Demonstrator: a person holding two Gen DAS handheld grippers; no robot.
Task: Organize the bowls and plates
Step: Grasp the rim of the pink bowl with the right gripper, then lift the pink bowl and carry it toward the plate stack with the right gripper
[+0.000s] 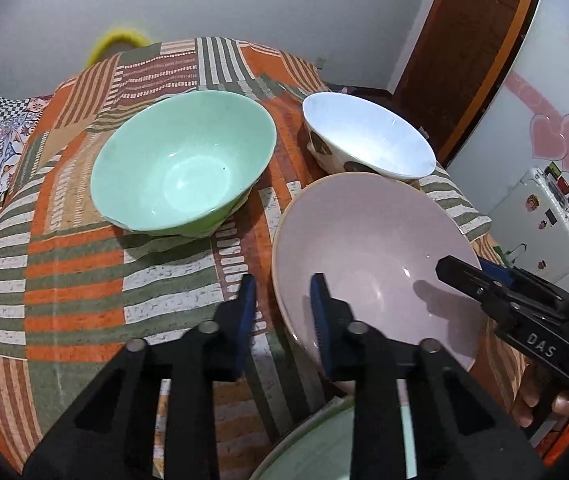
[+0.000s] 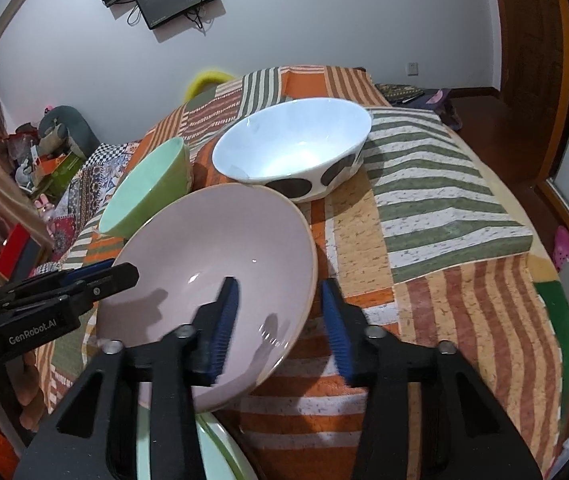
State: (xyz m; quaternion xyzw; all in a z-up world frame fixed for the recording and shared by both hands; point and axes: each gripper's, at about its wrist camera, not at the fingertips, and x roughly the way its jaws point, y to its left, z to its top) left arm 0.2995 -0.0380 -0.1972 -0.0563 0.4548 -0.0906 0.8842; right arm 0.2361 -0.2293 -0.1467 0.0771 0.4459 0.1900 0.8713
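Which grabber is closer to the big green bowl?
Left. The left gripper straddles the round pale pink bowl's rim on the side facing the glossy green bowl. The right gripper straddles the pink bowl's opposite rim, farther away.

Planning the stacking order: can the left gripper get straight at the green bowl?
Probably yes: the left gripper straddles the pink bowl rim, jaws open; only bare tablecloth lies before the green bowl.

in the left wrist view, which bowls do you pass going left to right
green bowl → pink bowl → the right gripper reaching in over the pink bowl's right rim. The white spotted bowl sits behind the pink one and overlaps it, so it is left out.
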